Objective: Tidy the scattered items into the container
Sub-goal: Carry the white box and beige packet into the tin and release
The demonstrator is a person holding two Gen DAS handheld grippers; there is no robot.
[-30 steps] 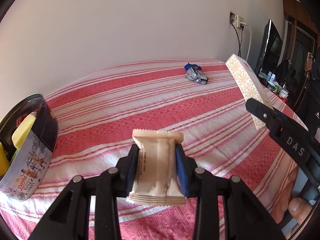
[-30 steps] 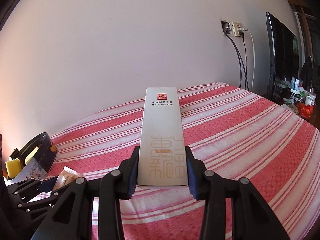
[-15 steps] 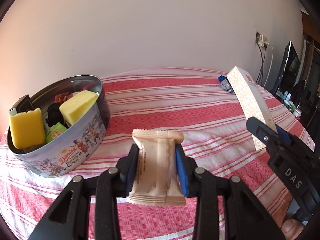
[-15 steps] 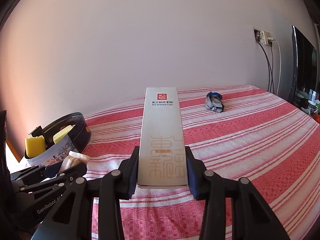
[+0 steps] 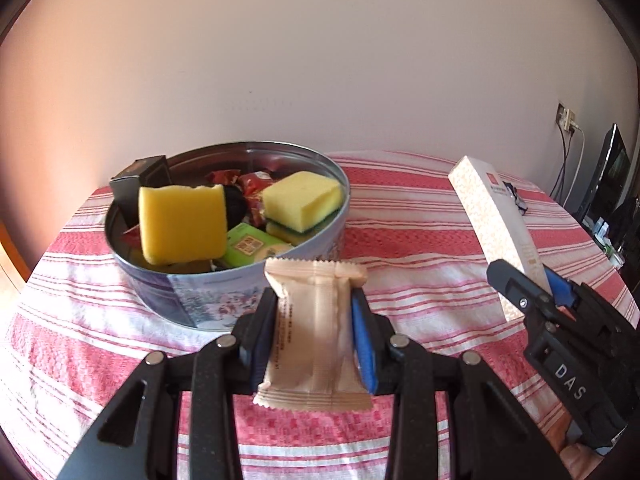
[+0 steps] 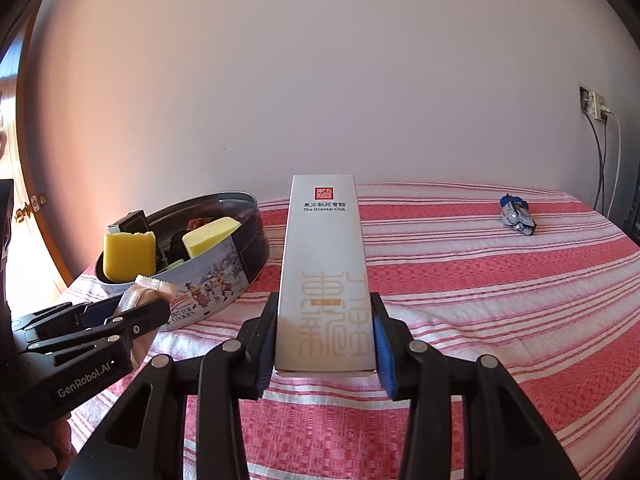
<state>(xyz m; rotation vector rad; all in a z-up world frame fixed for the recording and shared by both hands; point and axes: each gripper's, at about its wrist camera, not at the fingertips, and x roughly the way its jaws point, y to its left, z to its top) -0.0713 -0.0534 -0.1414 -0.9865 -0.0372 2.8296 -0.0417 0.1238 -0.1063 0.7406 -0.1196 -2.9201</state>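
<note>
My left gripper [image 5: 314,316] is shut on a beige snack packet [image 5: 314,336], held upright just in front of the round cookie tin [image 5: 192,296]. The tin holds two yellow sponges [image 5: 182,224], a black box, a green packet and red sweets. My right gripper [image 6: 325,328] is shut on a long white comb box [image 6: 325,264] that points away over the striped cloth. In the right wrist view the tin [image 6: 212,284] stands to the left, with the left gripper [image 6: 132,308] and its packet in front of it. A blue and silver wrapper [image 6: 517,220] lies far right.
A red and white striped cloth [image 6: 500,300] covers the table, which ends at a plain wall. A wall socket with cables [image 6: 596,108] and a dark screen [image 5: 608,176] are at the far right. A wooden door edge shows at the left.
Both grippers have swung left with their loads. The tin has come from the left edge to the middle of the left wrist view, and the wrapper has slid off to the right.
</note>
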